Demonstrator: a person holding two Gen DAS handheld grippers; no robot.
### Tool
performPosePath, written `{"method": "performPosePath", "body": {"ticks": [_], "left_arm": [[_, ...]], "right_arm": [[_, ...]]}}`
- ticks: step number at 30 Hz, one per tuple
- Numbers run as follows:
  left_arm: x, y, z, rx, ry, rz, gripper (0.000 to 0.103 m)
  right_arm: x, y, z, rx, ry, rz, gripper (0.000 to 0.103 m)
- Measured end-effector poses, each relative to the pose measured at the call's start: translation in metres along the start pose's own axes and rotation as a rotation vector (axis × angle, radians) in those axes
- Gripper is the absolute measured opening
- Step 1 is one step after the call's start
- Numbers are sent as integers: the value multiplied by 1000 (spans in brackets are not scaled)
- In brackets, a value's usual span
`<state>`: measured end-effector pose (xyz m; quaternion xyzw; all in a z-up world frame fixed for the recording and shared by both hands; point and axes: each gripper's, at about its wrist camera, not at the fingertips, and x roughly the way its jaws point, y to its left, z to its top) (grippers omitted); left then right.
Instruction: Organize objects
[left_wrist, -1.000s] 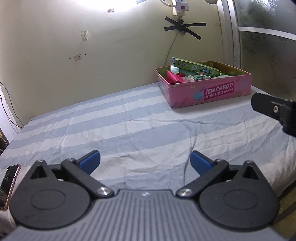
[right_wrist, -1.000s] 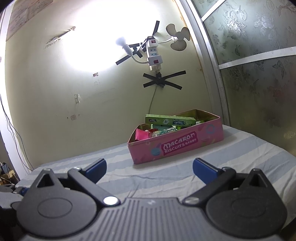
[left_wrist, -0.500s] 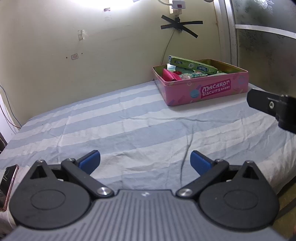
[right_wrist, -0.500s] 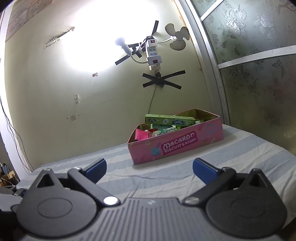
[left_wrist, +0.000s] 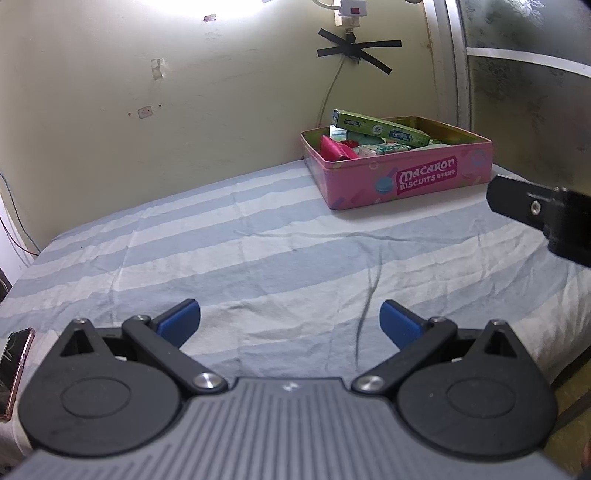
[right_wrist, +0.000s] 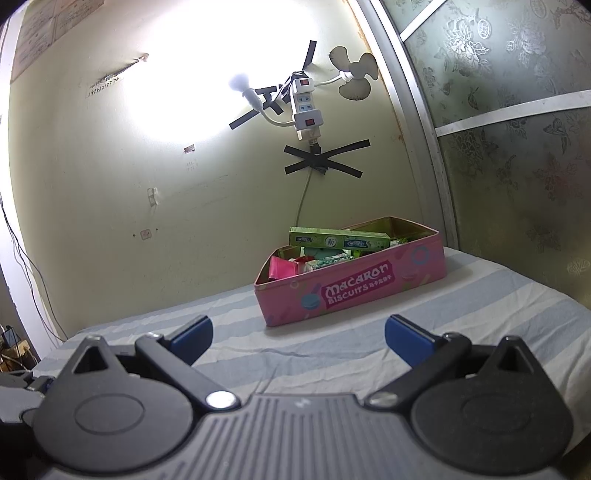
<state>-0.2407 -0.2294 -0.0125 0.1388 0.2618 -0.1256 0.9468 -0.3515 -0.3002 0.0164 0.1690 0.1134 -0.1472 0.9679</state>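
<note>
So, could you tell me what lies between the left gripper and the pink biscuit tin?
Only bare striped bedsheet separates the left gripper from the pink biscuit tin, as the left wrist view shows.

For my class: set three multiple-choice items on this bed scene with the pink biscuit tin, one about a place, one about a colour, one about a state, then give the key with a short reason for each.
1. Where does the pink tin stand?
A. on the striped bedsheet, near the wall
B. on the floor
C. between the jaws of one gripper

2. What colour is the long carton lying on top of the tin's contents?
A. red
B. green
C. black

3. How do the left gripper and right gripper stand?
A. both shut on a carton
B. one open, one shut
C. both open and empty

Key: 1 A, the tin sits on the sheet by the wall; 2 B, the carton is green; 3 C, each pair of blue pads is wide apart with only sheet between.
</note>
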Motion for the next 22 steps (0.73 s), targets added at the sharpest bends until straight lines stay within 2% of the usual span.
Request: {"method": "performPosePath", "body": {"ticks": [22], "left_arm": [[-1, 2, -2, 2, 11, -48, 103]], "right_arm": [[0, 0, -1, 2, 3, -1, 103]]}}
